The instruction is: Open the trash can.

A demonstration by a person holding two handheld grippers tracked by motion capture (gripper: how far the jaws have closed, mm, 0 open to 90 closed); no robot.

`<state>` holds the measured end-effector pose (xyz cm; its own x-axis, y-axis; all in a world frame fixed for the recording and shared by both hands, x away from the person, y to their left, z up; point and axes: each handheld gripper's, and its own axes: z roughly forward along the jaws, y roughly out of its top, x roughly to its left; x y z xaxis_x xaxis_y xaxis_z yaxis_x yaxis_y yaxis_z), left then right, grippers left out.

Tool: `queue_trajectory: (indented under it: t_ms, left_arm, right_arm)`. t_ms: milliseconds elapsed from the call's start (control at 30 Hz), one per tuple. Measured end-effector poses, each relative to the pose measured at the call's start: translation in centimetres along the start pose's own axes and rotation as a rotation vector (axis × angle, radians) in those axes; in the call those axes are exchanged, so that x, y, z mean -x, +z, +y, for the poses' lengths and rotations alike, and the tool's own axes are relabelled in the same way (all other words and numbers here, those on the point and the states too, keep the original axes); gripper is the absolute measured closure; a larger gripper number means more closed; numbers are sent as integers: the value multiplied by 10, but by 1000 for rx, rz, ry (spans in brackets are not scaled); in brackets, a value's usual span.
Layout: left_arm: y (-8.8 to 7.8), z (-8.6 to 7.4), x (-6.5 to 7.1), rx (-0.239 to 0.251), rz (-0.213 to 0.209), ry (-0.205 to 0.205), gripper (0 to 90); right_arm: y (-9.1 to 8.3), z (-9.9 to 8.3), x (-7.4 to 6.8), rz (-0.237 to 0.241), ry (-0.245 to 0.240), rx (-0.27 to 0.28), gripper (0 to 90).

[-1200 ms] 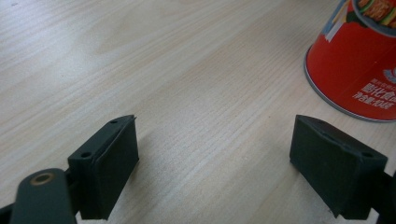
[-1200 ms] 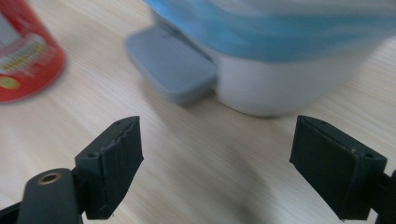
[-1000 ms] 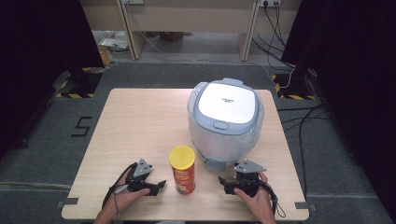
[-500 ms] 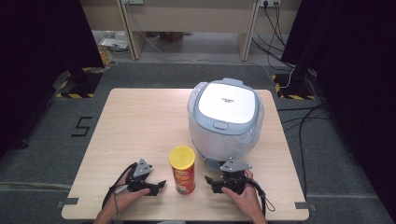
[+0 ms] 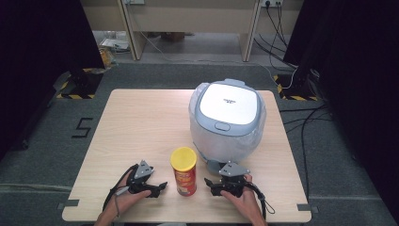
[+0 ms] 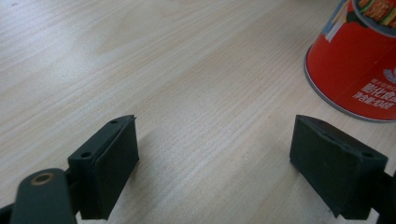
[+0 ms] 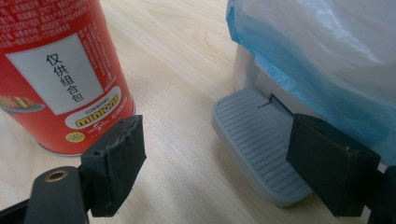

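You are working in a lab-type recording bay, not a home. The evidence: a bare wooden table (image 5: pixel 141 122) stands alone on grey carpet tiles (image 5: pixel 61 155), with black curtains (image 5: pixel 42 42) hung on both sides. Yellow-and-black hazard tape (image 5: pixel 75 96) marks the stand feet on the floor, and a taped figure "5" (image 5: pixel 83 127) sits beside the table. Cables (image 5: pixel 310 117) run loose across the carpet to wall sockets (image 5: pixel 270 4) behind a pale desk frame (image 5: pixel 188 19).
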<state>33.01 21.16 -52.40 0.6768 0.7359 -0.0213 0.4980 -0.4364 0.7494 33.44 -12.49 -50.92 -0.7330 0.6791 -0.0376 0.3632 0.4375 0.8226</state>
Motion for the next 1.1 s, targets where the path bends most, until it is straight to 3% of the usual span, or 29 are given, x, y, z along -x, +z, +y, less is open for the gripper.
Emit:
queue_trajectory:
  t_ms: [133,333,1100]
  left_arm:
    - [0,0,0,1,-1,0,147]
    - [0,0,0,0,0,0,146]
    - [0,0,0,-1,0,0,147]
  right_arm:
    - [2,0,-5,-33,-63,-22,194]
    - [3,0,-5,-37,-75,-27,194]
    - [6,4,-5,-34,-45,-76,192]
